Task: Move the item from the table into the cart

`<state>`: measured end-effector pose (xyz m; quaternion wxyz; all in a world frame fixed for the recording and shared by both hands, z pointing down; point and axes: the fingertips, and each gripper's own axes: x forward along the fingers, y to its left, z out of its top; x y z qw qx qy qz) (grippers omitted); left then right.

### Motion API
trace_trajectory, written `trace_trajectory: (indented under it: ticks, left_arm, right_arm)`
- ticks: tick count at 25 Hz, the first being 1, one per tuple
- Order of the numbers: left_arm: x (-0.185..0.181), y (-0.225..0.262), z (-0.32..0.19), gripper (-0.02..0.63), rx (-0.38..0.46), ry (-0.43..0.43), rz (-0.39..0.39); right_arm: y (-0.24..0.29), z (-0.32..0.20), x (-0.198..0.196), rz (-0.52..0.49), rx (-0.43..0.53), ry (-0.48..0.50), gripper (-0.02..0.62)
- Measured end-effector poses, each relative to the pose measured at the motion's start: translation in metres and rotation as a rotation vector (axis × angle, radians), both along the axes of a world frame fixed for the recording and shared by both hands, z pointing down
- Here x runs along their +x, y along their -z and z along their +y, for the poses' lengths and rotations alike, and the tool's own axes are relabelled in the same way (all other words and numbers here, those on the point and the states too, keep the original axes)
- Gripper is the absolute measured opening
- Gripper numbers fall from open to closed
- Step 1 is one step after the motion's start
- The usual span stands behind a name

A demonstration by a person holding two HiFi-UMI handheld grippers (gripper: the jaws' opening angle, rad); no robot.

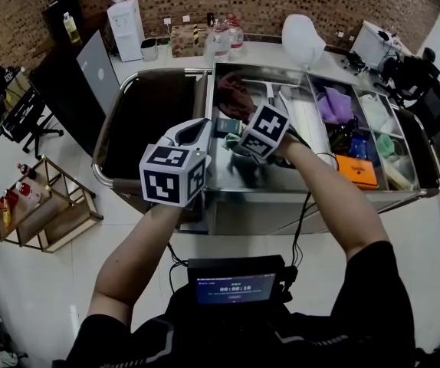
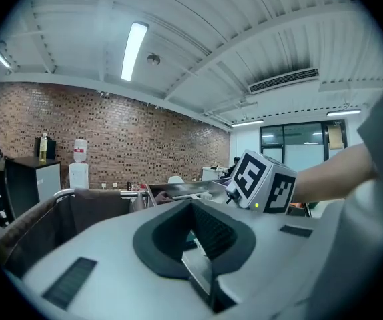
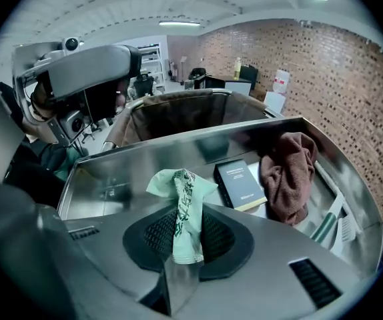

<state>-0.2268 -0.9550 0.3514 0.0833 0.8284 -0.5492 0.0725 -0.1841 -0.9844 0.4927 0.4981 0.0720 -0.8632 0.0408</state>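
Observation:
My right gripper (image 3: 181,242) is shut on a light green printed packet (image 3: 182,209), which sticks up out of its jaws. It points steeply down over the steel table (image 3: 105,179). On the table beneath it lie a black book (image 3: 240,184) and a maroon cloth (image 3: 288,175). The dark-lined cart (image 1: 155,121) stands against the table's left end, and its rim shows in the right gripper view (image 3: 178,97). In the head view my right gripper (image 1: 243,150) is over the table's left compartment. My left gripper (image 1: 202,126) hovers by the cart's edge, shut and empty (image 2: 195,235).
Further compartments of the table (image 1: 312,198) hold a purple cloth (image 1: 333,104), an orange item (image 1: 358,171) and other clutter. A water dispenser (image 1: 128,25) and bottles (image 1: 220,37) stand at the back. A wooden shelf trolley (image 1: 55,205) is on the floor at left.

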Motion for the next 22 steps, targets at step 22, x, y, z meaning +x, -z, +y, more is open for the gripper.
trace_trajectory:
  ticks: [22]
  left_arm:
    - [0.012, -0.011, 0.006, 0.002, -0.002, 0.018, 0.038]
  right_arm:
    - [-0.026, 0.004, 0.007, 0.069, -0.005, 0.069, 0.222]
